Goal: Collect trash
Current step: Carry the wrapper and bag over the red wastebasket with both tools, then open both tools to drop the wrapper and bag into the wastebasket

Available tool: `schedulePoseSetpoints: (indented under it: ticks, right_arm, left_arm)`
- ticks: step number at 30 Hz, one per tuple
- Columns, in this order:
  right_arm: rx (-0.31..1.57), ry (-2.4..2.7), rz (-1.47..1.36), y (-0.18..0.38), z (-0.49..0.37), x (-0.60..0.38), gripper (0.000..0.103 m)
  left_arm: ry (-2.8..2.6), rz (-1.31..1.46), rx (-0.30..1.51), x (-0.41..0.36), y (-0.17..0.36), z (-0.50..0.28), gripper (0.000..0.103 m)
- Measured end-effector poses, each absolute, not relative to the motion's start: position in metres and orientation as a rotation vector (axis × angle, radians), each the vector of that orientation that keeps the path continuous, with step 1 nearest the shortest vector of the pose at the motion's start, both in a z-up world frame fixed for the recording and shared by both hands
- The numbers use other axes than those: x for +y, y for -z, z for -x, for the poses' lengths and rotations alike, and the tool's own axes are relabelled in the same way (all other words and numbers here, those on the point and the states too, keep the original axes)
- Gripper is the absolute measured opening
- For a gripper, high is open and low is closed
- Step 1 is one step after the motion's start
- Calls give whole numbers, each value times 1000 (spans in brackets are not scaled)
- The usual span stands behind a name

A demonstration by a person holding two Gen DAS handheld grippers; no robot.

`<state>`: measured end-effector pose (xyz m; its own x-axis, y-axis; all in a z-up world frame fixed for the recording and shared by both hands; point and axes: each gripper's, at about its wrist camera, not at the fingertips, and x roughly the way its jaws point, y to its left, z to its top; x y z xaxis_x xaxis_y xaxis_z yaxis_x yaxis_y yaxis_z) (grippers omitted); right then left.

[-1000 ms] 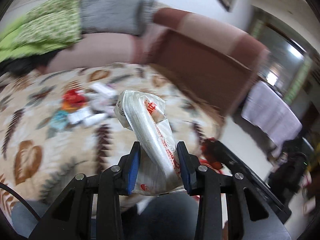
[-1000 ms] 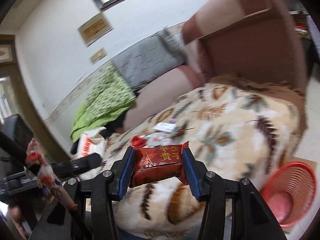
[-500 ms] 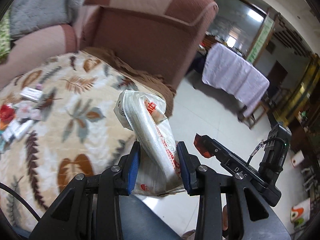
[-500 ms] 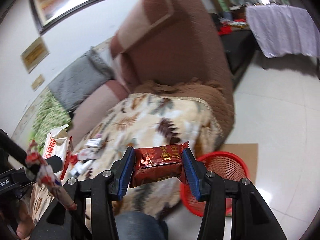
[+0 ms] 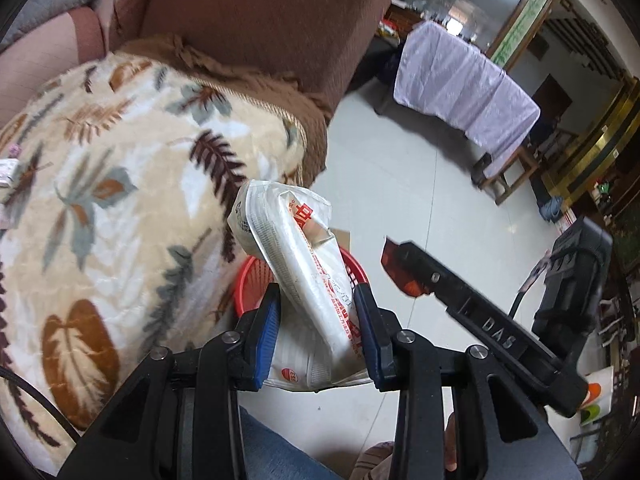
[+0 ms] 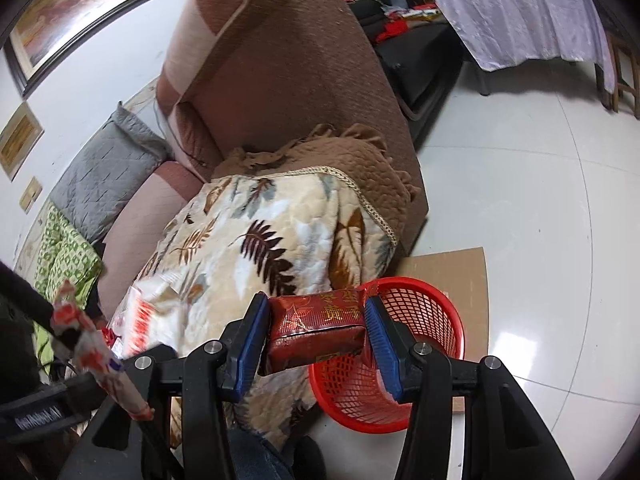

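Note:
My left gripper [image 5: 316,320] is shut on a crumpled white wrapper with red print [image 5: 296,252], which sticks up over a red mesh basket [image 5: 252,284] on the floor. My right gripper [image 6: 316,328] is shut on a dark red packet with gold print [image 6: 316,324], held just left of and above the red mesh basket [image 6: 424,352]. In the right wrist view the white wrapper [image 6: 148,308] shows blurred at the lower left. The right gripper's body [image 5: 480,320] with the red packet's corner [image 5: 400,268] crosses the left wrist view.
The basket stands on a cardboard sheet [image 6: 452,268] beside a sofa draped in a leaf-print blanket [image 6: 256,248]. A brown armrest [image 6: 296,80] rises behind. White tiled floor [image 6: 540,200] spreads right, toward a table under a lilac cloth [image 6: 516,12]. A few wrappers [image 5: 8,172] lie on the blanket.
Both grippers have swung right, away from the litter on the blanket and toward the floor. The red basket is now close under both, and each gripper still holds its item.

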<state>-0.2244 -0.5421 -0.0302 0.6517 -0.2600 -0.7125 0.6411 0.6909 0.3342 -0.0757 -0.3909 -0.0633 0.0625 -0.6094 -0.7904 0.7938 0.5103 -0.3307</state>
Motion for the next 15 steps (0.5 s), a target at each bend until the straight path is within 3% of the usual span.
schedulePoseSetpoints:
  ticks: [13,15]
  right_arm:
    - [687,593,-685,51,226,-572,57]
    - [683,600,-706,53,227,-576,70]
  left_arm:
    - [1091,-302,1176,-431,111,73,37]
    - [1087,-300,1187,-434,116,70,42]
